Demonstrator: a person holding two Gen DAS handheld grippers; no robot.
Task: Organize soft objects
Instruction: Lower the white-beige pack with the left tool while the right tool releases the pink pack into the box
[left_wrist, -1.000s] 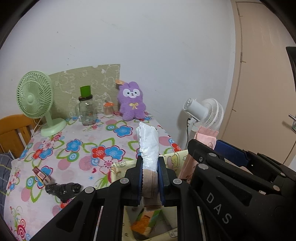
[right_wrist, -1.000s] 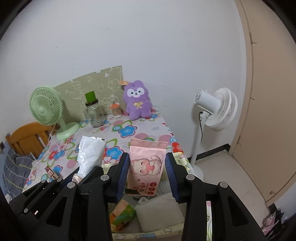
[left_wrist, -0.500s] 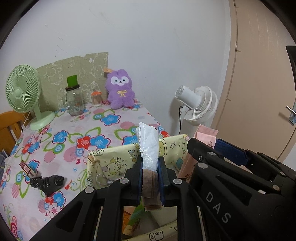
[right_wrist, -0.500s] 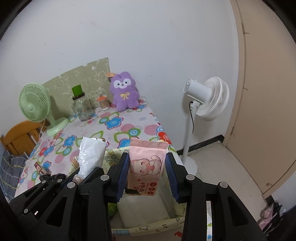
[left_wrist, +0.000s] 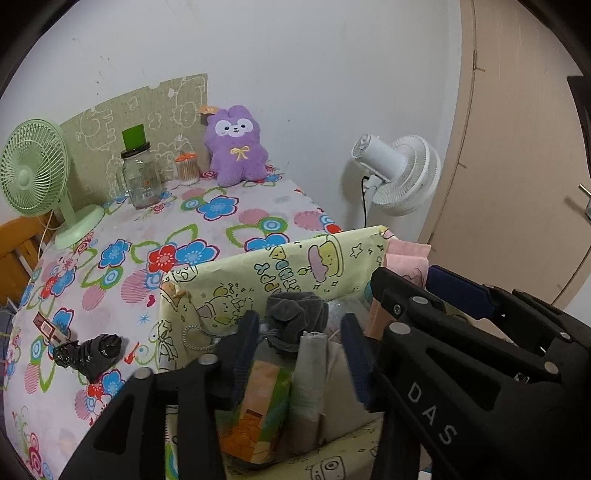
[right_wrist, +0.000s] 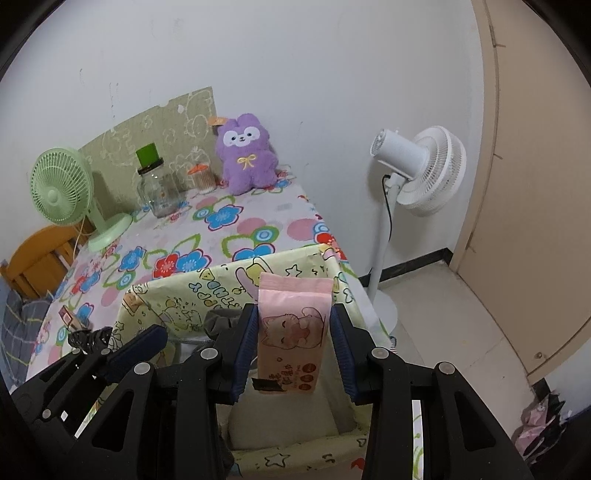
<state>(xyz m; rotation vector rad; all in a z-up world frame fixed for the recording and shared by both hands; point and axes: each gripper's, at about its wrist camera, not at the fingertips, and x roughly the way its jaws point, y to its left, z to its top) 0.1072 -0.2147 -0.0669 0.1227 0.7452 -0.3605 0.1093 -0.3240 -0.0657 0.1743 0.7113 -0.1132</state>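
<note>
Pink soft-plastic wipes pack (right_wrist: 291, 332) held upright over the yellow cartoon-print fabric bin (right_wrist: 221, 284) on the desk.
Right gripper (right_wrist: 293, 350) jaws are clamped on the pack's flat sides; it looks light, squashy and slick, so a mid-body hold suits it. Left gripper (left_wrist: 299, 354) jaws stand apart above the grey cloth bundle (left_wrist: 297, 314) inside the bin.
</note>
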